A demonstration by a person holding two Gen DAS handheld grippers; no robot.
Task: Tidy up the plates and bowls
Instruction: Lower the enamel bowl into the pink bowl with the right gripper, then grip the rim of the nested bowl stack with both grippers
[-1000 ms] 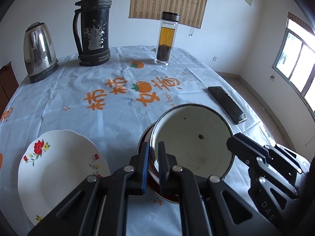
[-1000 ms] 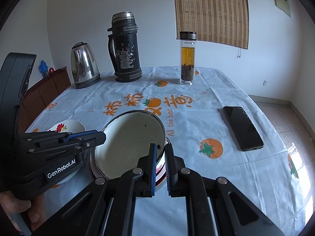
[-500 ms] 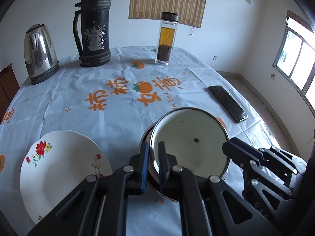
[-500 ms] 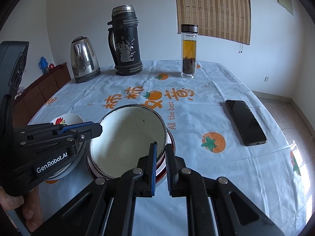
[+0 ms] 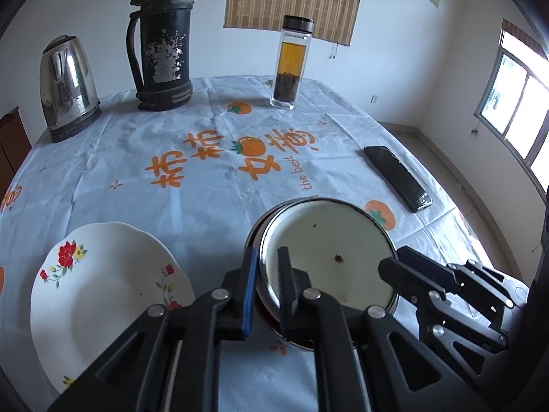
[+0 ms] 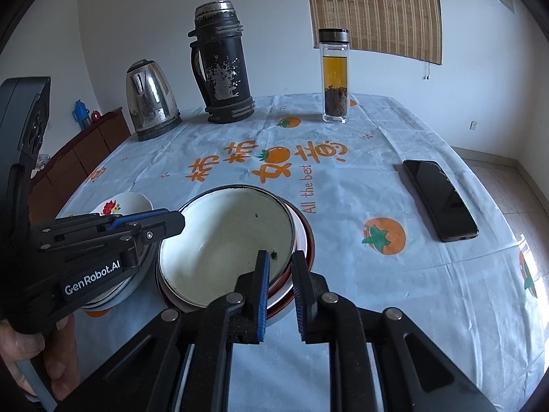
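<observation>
The round bowl [image 6: 226,240] sits mouth-up, nested in another; left gripper [image 5: 267,257] pinches its rim, right gripper [image 6: 279,257] has just spread, straddling it.

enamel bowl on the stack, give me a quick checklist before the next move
1. Enamel bowl nested in the red-rimmed dish: ok.
2. Left claw pinching the bowl's rim: ok.
3. Right claw has just been opening, rim between its pads but untouched: ok.
4. Bowl sitting level: cannot tell.
5. Floral plate clear of the stack: ok.
6. Phone away from the work area: ok.
</observation>
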